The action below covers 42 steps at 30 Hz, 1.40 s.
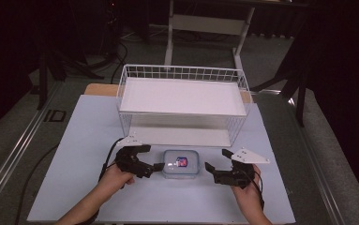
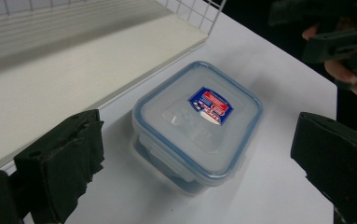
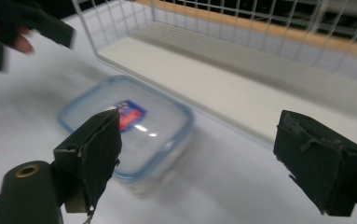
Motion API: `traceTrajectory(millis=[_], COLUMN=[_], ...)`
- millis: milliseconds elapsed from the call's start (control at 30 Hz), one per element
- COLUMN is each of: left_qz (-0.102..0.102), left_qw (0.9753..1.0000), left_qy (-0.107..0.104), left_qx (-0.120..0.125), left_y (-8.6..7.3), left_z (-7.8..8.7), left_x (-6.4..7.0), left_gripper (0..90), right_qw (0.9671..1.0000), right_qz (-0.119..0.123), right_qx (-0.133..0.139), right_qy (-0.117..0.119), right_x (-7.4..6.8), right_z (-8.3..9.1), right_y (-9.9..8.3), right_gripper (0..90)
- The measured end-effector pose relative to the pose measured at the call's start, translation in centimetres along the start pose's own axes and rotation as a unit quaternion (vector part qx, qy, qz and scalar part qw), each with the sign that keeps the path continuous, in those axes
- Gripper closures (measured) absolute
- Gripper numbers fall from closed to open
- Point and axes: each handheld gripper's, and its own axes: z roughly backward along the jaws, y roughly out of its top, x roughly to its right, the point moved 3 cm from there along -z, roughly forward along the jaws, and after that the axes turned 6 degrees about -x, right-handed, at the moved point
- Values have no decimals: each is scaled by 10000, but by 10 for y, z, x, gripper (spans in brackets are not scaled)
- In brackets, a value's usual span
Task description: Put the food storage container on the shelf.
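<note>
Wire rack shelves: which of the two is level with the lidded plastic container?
The lower shelf: it rests on the table directly behind the container, while the upper shelf sits raised above it.

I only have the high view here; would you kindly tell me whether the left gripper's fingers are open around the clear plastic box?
Observer: Yes, the left gripper is open; the clear square plastic box with a blue-rimmed lid lies between and beyond its fingers, untouched.
Operator: Thank you. What is printed on the lid?
Observer: A blue and red label; its text is too small to read.
Operator: And the right gripper?
Observer: The right gripper is open too, facing the box and the white wire rack behind it.
</note>
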Motion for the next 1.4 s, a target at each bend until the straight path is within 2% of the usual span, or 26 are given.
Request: traceTrajectory(millis=[67,200,233,267,333,367,433,467,500,567,600,633,667,767,867,933,1067,1133,1167,1200,1267,1333,1400], left_qz=[141,364,406,461,619,730,894,894,979,1094,1148,1209,1299,1524,1713,1793,1897,1939,1941,1989,2040,2077,2042], left_qw=[9998,9986,9980,9975,9965,9955,9940,9940,9929,9914,9907,9899,9888,9857,9822,9803,9773,9766,9767,9756,9738,9719,9723], left_qy=[54,28,19,-31,-26,-134,-184,-184,-211,-222,-210,-222,-175,-202,-195,-194,-247,-334,-277,-333,-353,-390,-366], left_qx=[-140,-394,-484,-526,-564,-587,-610,-610,-644,-679,-695,-703,-709,-692,-746,-803,-907,-867,-872,-865,-939,-1034,-1080], left_y=[1,1,0,-1,-3,-4,-5,-5,-6,-6,-6,-6,-6,-6,-7,-9,-11,-11,-11,-11,-11,-12,-13], left_z=[-2,-9,-10,-12,-14,-15,-17,-17,-20,-23,-24,-25,-26,-30,-35,-38,-42,-43,-44,-45,-47,-49,-51], left_x=[-1,-1,-1,-1,-3,-4,-5,-5,-5,-5,-5,-5,-6,-10,-12,-12,-12,-12,-12,-13,-13,-13,-12], left_gripper=[29,27,27,27,27,27,27,27,27,28,28,28,28,30,30,43,71,130,149,153,207,228,282], right_qw=[9989,9983,9975,9962,9947,9938,9913,9913,9891,9828,9795,9766,9750,9653,9586,9516,9399,9373,9343,9328,9331,9315,9321], right_qz=[-255,-205,-252,-339,-448,-477,-609,-609,-707,-987,-1157,-1322,-1453,-1906,-2148,-2341,-2591,-2637,-2719,-2762,-2756,-2740,-2716], right_qx=[-239,-418,-587,-698,-781,-836,-984,-984,-1105,-1386,-1442,-1433,-1434,-1479,-1490,-1578,-1795,-1864,-1854,-1837,-1877,-1955,-2039], right_qy=[314,336,304,390,492,553,626,626,674,713,806,907,876,1001,1126,1214,1314,1314,1368,1406,1348,1380,1256], right_x=[0,-1,-1,-1,-2,-3,-5,-5,-5,-5,-5,-4,-3,3,8,10,9,9,9,9,8,4,2], right_z=[-5,-14,-17,-19,-24,-26,-29,-29,-32,-40,-43,-46,-48,-56,-62,-66,-73,-75,-76,-76,-76,-76,-76], right_y=[-2,-4,-4,-4,-2,-1,0,0,1,1,0,-1,-2,-2,0,0,-2,-3,-3,-3,-3,-2,-2], right_gripper=[189,187,177,157,152,149,139,139,138,127,113,113,113,113,116,128,154,182,211,221,237,275,321])
